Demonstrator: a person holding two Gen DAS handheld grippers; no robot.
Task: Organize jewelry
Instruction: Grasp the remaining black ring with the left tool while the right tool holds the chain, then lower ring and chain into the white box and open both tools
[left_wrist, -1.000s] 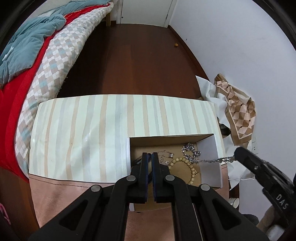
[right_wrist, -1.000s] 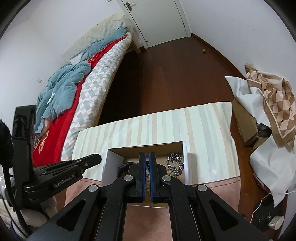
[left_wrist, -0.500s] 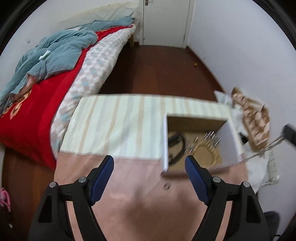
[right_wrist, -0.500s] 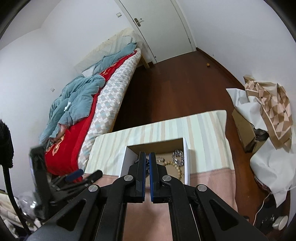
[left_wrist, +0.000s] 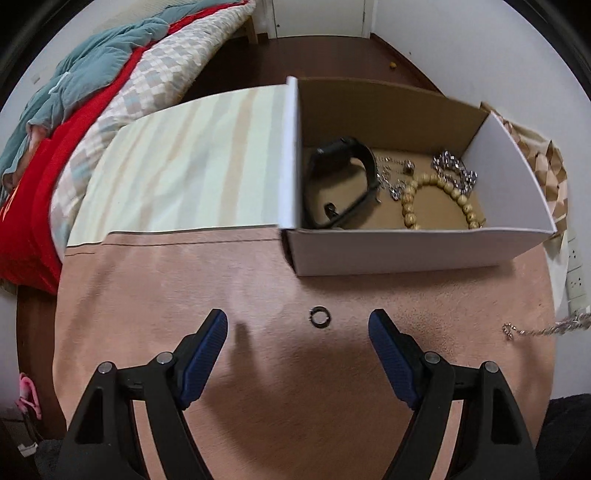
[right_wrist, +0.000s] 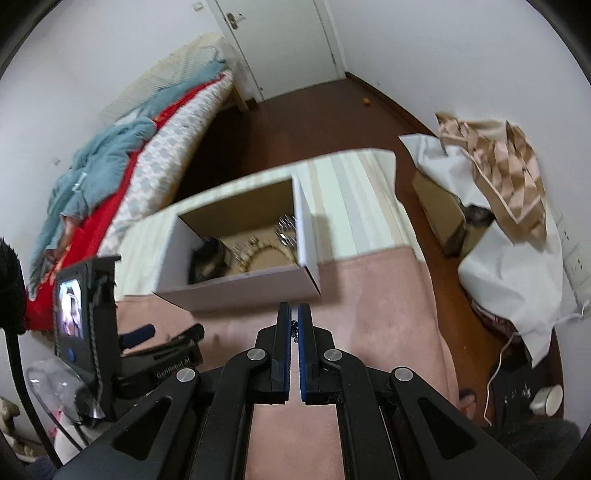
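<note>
Left gripper (left_wrist: 297, 334): I read its jaws as standing wide, nothing between the pads; a second ago they were fully closed over the cardboard box (left_wrist: 406, 251).
Ring (left_wrist: 320, 318): small dark ring on the pink cloth (left_wrist: 166, 295), at 12 o'clock from the left gripper, between its blue pads (left_wrist: 205, 363), untouched.
Right gripper (right_wrist: 294, 332): clamped on a silver chain (left_wrist: 543, 328), which hangs at 3 o'clock in the left view.
Box contents: black watch band (left_wrist: 343, 181), wooden bead bracelet (left_wrist: 436, 199), silver chain bracelet (left_wrist: 452, 168).
Change: earlier, both grippers hovered over the box; now both sit above the cloth in front.
Meaning: I judge the ring is the next pick.
</note>
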